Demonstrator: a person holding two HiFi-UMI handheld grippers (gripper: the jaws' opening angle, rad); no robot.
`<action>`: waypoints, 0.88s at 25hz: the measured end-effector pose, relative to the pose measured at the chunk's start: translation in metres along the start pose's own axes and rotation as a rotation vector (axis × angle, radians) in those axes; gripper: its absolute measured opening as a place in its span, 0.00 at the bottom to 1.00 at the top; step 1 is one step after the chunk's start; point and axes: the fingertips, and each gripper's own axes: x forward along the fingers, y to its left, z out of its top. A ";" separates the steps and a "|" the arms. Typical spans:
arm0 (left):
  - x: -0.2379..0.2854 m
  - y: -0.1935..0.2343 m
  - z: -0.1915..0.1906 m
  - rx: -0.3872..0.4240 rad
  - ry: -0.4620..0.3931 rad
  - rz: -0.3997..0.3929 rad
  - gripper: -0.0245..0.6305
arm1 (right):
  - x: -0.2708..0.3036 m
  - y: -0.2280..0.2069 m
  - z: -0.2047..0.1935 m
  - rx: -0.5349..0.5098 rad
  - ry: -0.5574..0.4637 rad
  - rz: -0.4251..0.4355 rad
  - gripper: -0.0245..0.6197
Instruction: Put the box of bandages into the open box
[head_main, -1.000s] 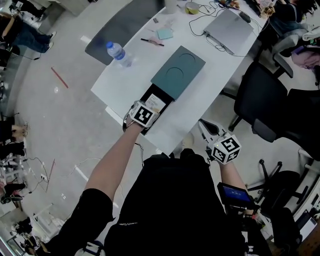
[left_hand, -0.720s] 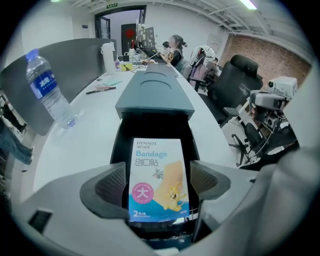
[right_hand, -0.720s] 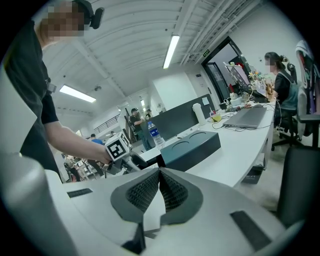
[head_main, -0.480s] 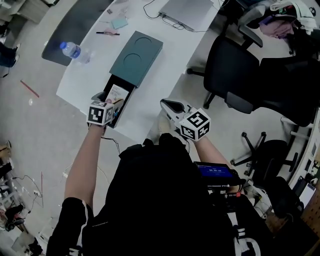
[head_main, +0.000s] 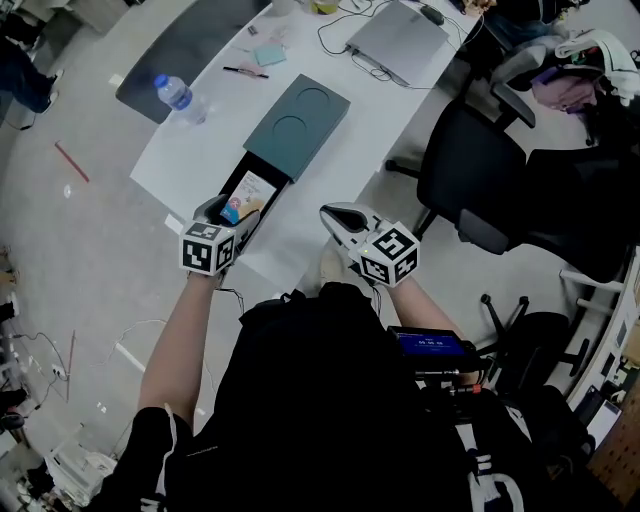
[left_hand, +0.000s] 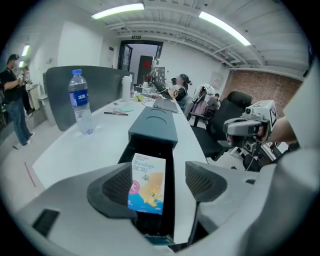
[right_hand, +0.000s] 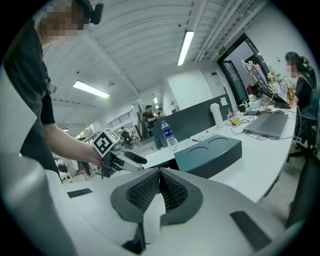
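Desk (head_main: 195, 150) bears the open box (head_main: 298, 125) by its near edge (bandage box (head_main: 250, 189) inside).

So the box of bandages (head_main: 251, 190) sits in the pulled-out tray of the open box (head_main: 298, 122), right at the table's (head_main: 190, 150) near edge. The water bottle (head_main: 180, 97) stands off to the left, the laptop (head_main: 397, 40) at the far end, and the office chair (head_main: 470, 165) to the table's right.

The white table (head_main: 195, 155) carries the open box (head_main: 296, 125), a water bottle (head_main: 180, 97), a pen (head_main: 245, 72) and a laptop (head_main: 397, 40).
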 end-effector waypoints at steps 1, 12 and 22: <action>-0.005 -0.003 -0.001 -0.011 -0.019 -0.003 0.54 | 0.002 0.002 0.002 -0.006 -0.001 0.007 0.08; -0.054 -0.018 -0.015 -0.103 -0.217 0.009 0.21 | 0.023 0.014 0.017 -0.069 0.011 0.074 0.08; -0.091 -0.020 -0.027 -0.220 -0.397 0.145 0.07 | 0.031 0.020 0.028 -0.142 0.019 0.150 0.08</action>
